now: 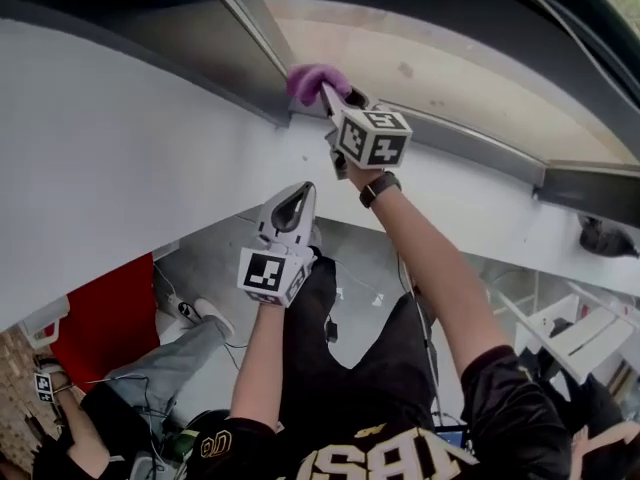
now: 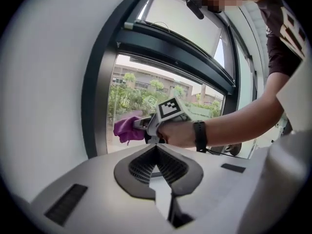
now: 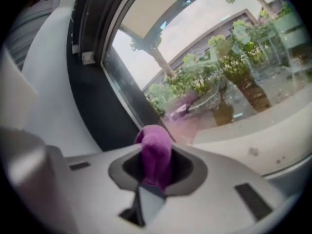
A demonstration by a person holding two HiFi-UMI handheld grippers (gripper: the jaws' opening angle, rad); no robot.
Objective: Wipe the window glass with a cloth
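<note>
Two white tools are showing: the left hand-held gripper (image 1: 303,191) and the right hand-held gripper (image 1: 326,92). One crumpled purple cloth (image 1: 311,80) is sitting between the right one's jaws, and one black wristwatch (image 1: 379,188) is riding just behind it.

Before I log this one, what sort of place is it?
Probably an indoor room beside a large dark-framed glass window: plain white wall, grey floor strewn with cables, and trees and low buildings outside. The right gripper holds a purple cloth at the glass.

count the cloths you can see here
1: a crumpled purple fabric cloth, clamped in the right gripper's jaws, held up at the window glass beside its dark frame. No other shows; one could be hidden.
</note>
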